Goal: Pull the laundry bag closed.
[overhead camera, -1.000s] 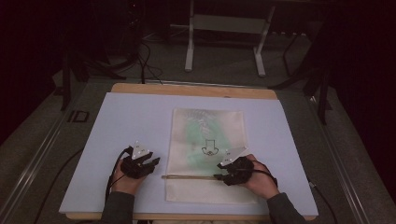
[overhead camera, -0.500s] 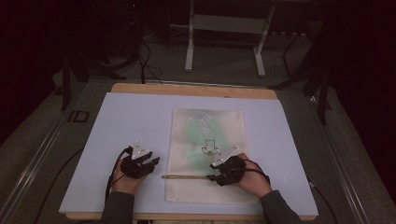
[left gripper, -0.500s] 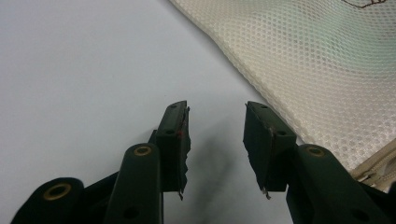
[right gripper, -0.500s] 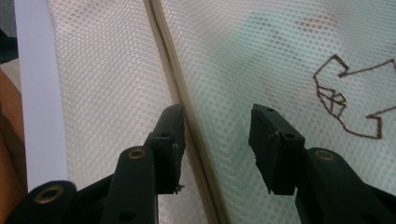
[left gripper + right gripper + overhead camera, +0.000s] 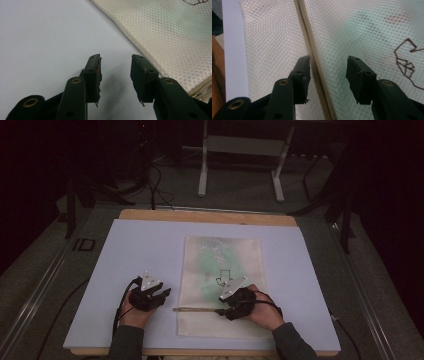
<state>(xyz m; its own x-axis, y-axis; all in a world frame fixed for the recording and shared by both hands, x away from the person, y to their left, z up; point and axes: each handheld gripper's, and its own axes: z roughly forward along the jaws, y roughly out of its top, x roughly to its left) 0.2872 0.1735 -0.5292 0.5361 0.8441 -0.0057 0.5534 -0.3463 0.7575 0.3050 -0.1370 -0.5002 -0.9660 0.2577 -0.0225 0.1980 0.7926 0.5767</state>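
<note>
Cream mesh bag (image 5: pixel 222 285) flat on bench (image 5: pixel 145 245), long axis running away from person; zipper (image 5: pixel 314 65) crosswise near front. Right gripper (image 5: pixel 231 306) jaws just opening, straddling zipper; left gripper (image 5: pixel 150 296) jaws apart, empty.

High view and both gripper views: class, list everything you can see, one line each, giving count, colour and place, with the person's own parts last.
Mesh bag: one, cream with a green tint inside and a dark outline drawing, centre of the mat.
Zipper strip: one, tan, across the bag's near part.
Mat: one, pale lilac, covering the table.
Table: one, wood, edge showing beyond the mat.
Stand: one, grey, floor behind the table.
Left gripper: one, black, jaws open over bare mat.
Right gripper: one, black, jaws just opening, astride the zipper strip.
</note>
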